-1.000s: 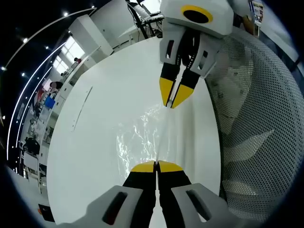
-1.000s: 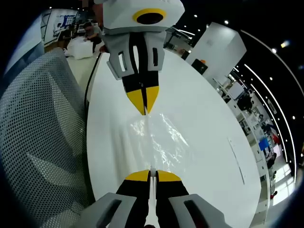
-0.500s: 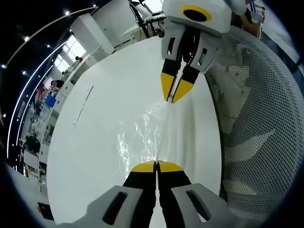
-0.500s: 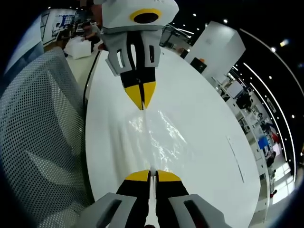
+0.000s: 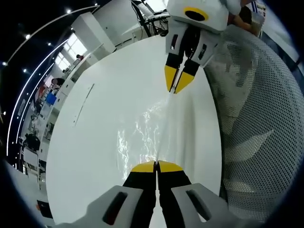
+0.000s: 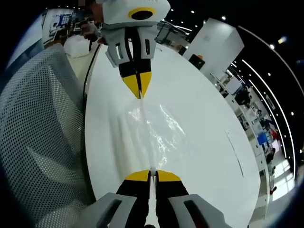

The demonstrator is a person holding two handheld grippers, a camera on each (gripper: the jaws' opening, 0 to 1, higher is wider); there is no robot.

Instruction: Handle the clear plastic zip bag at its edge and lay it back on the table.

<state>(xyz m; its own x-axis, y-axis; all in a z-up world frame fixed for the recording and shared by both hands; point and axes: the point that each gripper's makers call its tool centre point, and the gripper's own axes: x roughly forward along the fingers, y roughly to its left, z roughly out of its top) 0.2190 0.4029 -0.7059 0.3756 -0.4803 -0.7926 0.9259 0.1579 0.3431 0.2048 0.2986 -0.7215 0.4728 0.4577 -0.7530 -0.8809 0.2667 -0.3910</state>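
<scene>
Left gripper view: my left gripper (image 5: 156,164) has its fingers closed on the near edge of the clear zip bag (image 5: 147,133). At the far end I see the right gripper (image 5: 176,85), fingers pinched on the opposite edge. The bag hangs stretched between the two, over the white tabletop (image 5: 95,123). A grey mesh chair back (image 5: 256,118) stands at the right. Right gripper view mirrors this: right gripper (image 6: 149,173) near, left gripper (image 6: 137,85) far, bag (image 6: 152,128) between.

The zip bag (image 5: 147,130) stretches over the table (image 5: 95,142) between both claws, mesh chair (image 5: 261,118) beside the table.
</scene>
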